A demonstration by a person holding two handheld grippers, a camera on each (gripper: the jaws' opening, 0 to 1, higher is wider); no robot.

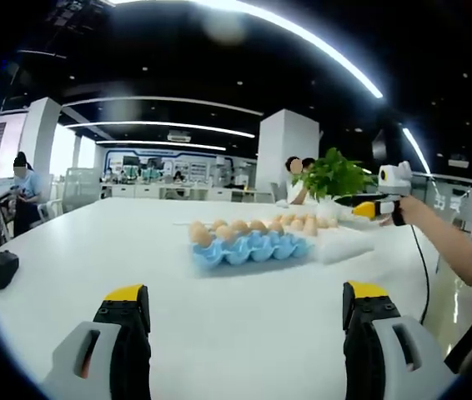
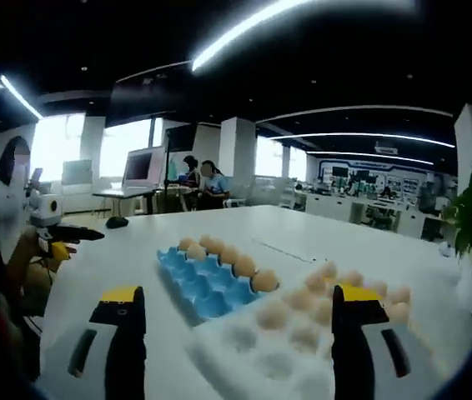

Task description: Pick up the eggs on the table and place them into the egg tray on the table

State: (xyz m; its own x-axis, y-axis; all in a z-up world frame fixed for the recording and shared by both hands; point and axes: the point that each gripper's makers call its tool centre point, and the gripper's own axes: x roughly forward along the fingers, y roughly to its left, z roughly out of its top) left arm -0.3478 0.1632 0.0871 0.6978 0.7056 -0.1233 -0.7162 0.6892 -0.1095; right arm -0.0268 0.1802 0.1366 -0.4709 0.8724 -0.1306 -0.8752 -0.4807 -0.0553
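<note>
A blue egg tray lies on the white table, with a row of brown eggs along its far side. Beside it a white tray holds more eggs. My left gripper hovers open and short of the trays, nothing between its jaws. My right gripper is open too, just above the white tray and its eggs; the blue tray lies beyond to the left. The right gripper also enters the left gripper view, held by a hand.
A potted green plant stands behind the trays. A small black object lies near the table's left edge. A hand holds the left gripper at the left of the right gripper view. People sit at desks in the background.
</note>
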